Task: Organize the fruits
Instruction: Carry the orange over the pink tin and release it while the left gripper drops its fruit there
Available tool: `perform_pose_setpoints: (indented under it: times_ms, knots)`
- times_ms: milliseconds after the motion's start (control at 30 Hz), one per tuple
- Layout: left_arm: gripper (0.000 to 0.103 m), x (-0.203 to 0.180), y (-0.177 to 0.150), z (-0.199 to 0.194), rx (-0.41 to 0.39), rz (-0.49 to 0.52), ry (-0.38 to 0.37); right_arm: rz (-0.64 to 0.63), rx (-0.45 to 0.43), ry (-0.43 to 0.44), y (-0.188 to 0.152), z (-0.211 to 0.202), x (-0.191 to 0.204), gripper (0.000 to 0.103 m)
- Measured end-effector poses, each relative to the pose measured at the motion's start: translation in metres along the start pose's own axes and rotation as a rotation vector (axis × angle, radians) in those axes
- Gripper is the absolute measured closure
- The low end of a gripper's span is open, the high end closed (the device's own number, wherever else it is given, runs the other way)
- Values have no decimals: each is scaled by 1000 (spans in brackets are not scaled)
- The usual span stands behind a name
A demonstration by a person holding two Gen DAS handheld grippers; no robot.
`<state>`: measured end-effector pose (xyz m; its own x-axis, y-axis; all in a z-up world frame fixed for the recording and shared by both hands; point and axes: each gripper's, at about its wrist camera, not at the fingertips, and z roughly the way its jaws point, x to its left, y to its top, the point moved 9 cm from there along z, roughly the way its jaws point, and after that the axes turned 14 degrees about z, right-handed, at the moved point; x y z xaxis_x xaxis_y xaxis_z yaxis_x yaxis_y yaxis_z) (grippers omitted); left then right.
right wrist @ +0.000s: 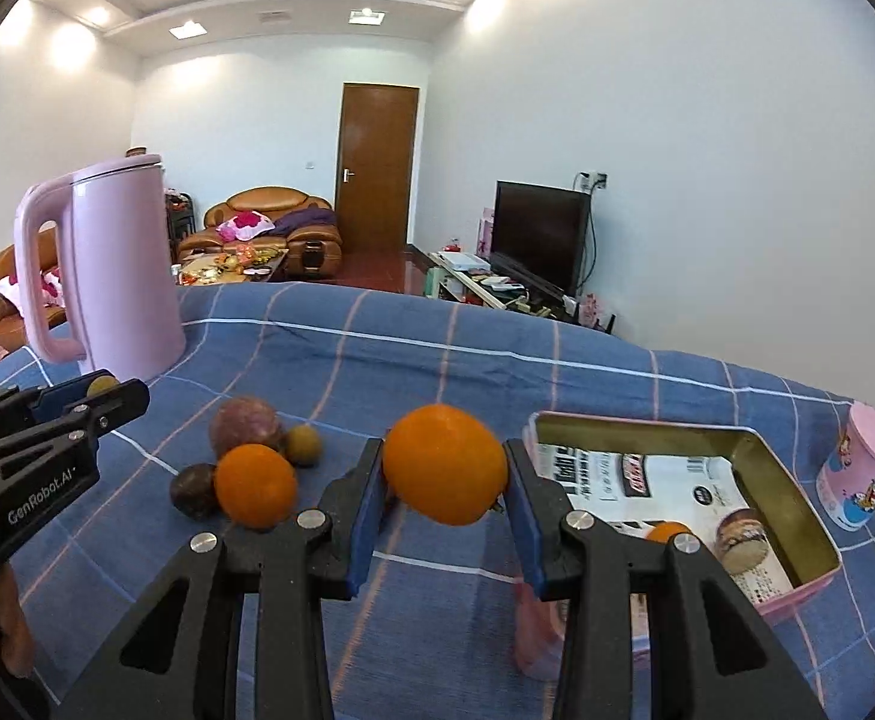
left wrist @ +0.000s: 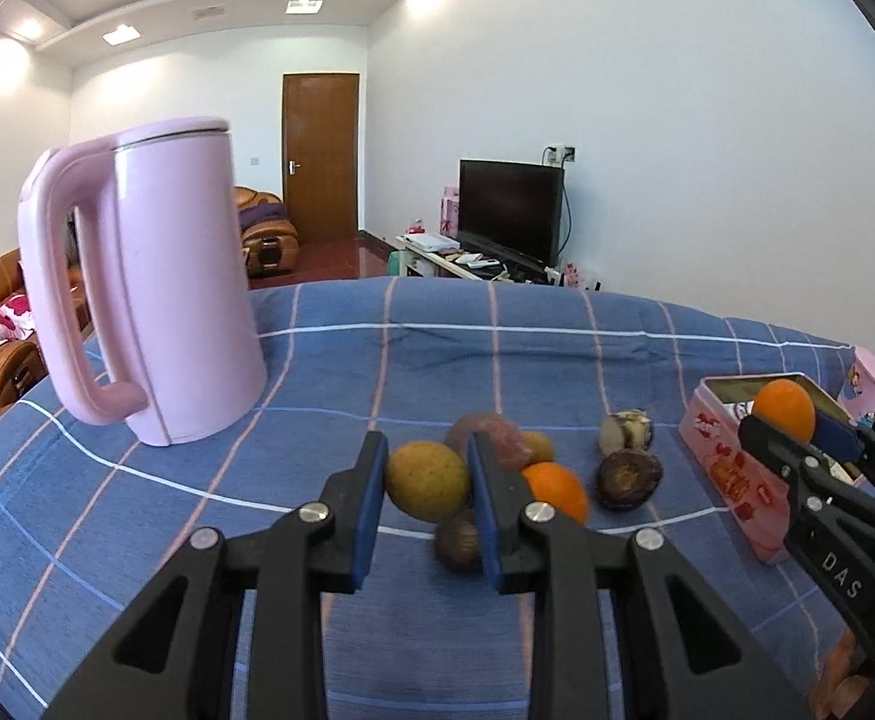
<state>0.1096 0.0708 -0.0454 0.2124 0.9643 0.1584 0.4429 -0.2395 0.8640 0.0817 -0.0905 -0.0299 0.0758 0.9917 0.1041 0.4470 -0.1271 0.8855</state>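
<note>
1. Blue checked cloth (left wrist: 497, 360) covers the surface, with a white-walled living room, a brown door and a dark television behind it.
2. A pink kettle (left wrist: 155, 300) stands upright on the cloth, well to the left of and beyond the left gripper (left wrist: 428, 474).
3. The left gripper has its jaws clamped on a yellow-green fruit (left wrist: 428, 480), which sits between the blue pads, lifted off the cloth.
4. Just past and right of those jaws lie the loose fruits: a reddish-brown fruit (left wrist: 488, 432), a small orange (left wrist: 557, 489), a dark round fruit (left wrist: 458, 540) right under the jaws, a dark wrinkled fruit (left wrist: 629, 480) and a pale cut piece (left wrist: 626, 432) further right.
5. The right gripper (right wrist: 446, 480) has its jaws clamped on a large orange (right wrist: 446, 465), held clear of the cloth.
6. A pink tin (right wrist: 797, 576), open, lies just right of the right jaws; inside it are a printed packet, a small orange fruit (right wrist: 668, 531) and a brownish round item.
7. A small pink cup (right wrist: 863, 468) stands on the cloth beyond the tin, well to the right of the jaws.
8. A hand (right wrist: 11, 624) shows at the lower left edge of the right wrist view, under the left gripper.
</note>
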Motion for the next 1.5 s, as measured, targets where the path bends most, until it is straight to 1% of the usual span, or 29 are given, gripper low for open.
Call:
perform_pose_setpoints:
  times_ms: [233,467,567,867,967,1167,1300,1500]
  knots:
    - [74,-31,7,2,-3,10,-27,16,-3,-35,1,-8,-36,63]
    - [74,-73,18,3,-8,37,-47,35,-2,-76,4,-11,-73,63]
    - [74,-90,21,5,-5,38,-72,59,-4,-87,8,-12,-93,62]
    - [74,-136,32,13,2,57,-112,146,19,-112,14,-7,-148,63]
    - [74,-151,36,16,6,61,-127,154,21,-125,16,-5,-162,63]
    - [74,-178,44,21,9,98,-138,155,37,-129,17,0,-180,62]
    - [74,-186,49,26,15,118,-124,182,56,-119,17,5,-189,62]
    - [74,-195,52,36,46,143,-116,162,108,-113,11,16,-185,62]
